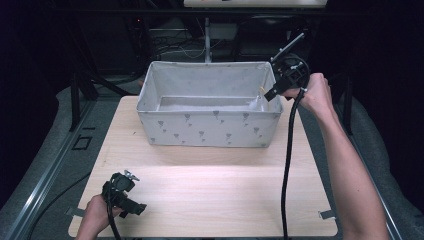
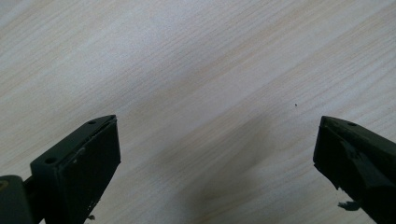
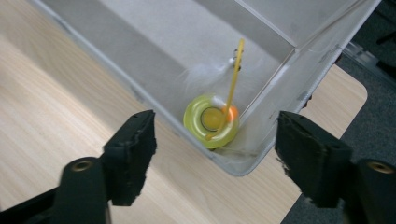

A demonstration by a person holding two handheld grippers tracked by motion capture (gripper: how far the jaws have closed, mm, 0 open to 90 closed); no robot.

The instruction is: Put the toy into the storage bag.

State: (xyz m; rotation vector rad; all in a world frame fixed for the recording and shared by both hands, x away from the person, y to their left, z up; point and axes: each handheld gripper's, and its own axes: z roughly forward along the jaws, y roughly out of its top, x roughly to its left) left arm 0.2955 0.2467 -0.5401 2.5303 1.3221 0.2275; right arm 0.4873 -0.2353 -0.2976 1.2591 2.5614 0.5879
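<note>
While the right gripper point(image 1: 270, 94) is held above the far right corner of the fabric bin point(image 1: 207, 127) with jaws apart and empty, a yellow ring toy point(image 3: 211, 122) with stick and feather is logged as deposited there; the left gripper point(image 1: 136, 210), also apart, is parked over the table point(image 1: 215, 195).

yellow ring toy point(image 3: 211, 121) with thin yellow stick and white feather, in a corner of the grey fabric bin point(image 3: 140, 56)
</note>
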